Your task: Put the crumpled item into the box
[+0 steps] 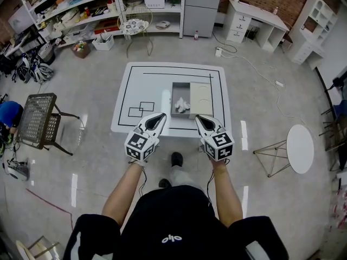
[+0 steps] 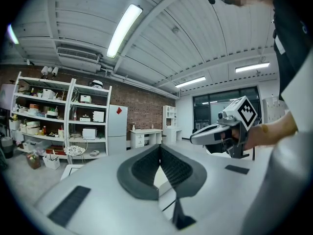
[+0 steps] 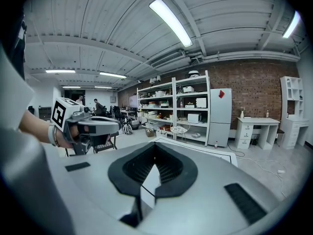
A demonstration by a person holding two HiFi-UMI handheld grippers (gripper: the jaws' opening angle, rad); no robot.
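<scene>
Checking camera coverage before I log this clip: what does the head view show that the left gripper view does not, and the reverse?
Only the head view: the white crumpled item lying inside the open grey box. Only the left gripper view: the long ceiling strip light, and the left gripper's dark ribbed fingers closed together with nothing between. Both: the right gripper with its marker cube, and the white shelving unit.

The head camera looks steeply down from high above the low white square table with black lines (image 1: 141,85). Cameras on the left gripper (image 1: 160,116) and right gripper (image 1: 198,118) sit at the table's near edge (roughly level). They face across it toward the white open shelving (image 1: 81,7), which all three views share.
</scene>
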